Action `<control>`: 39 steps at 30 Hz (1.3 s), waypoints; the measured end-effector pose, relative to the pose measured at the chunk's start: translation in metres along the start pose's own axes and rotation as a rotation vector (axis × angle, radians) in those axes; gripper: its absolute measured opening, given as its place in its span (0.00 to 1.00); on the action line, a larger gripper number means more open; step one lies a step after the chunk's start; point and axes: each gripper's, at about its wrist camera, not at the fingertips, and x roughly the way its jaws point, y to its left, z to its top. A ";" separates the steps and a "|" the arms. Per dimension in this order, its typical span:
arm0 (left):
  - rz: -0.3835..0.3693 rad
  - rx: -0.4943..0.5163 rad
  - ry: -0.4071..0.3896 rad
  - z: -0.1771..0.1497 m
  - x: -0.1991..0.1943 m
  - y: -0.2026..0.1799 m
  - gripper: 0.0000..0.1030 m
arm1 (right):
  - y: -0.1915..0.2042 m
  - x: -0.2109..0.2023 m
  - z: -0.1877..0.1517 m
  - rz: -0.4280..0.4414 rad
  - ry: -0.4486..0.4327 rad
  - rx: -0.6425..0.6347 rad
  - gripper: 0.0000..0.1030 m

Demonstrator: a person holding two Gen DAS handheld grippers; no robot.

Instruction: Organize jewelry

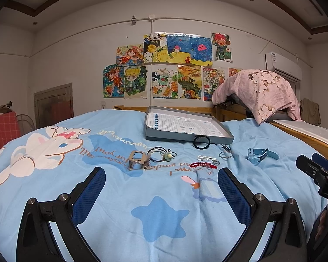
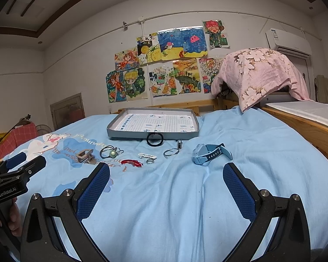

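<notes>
1. My left tongs (image 1: 161,179) are wide apart. They hold nothing and hang over the blue blanket (image 1: 124,222).
2. My right tongs (image 2: 166,174) are wide apart too. They hold nothing and touch nothing.
3. The grey tray (image 2: 129,134) sits on the blanket, far from both tongs. It is my landmark.
4. A black hair band (image 2: 154,139) leans on the tray's near wall.
5. A blue watch (image 2: 210,154) lies in front of the tray, off to the right, nearest my right tongs.
6. A silver ring hoop (image 2: 170,152) and a small white clip (image 2: 147,156) lie just in front of the tray.
7. A red string bracelet (image 1: 202,165) lies in front of the tray, closer to my left tongs.
8. A hair tie with a green bead (image 1: 168,156) and a tan hair claw (image 1: 137,160) lie in front of the tray, to the left.
</notes>
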 end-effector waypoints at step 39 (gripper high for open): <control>-0.002 -0.001 -0.002 -0.004 0.004 0.005 1.00 | 0.001 -0.001 0.000 -0.002 -0.001 0.004 0.99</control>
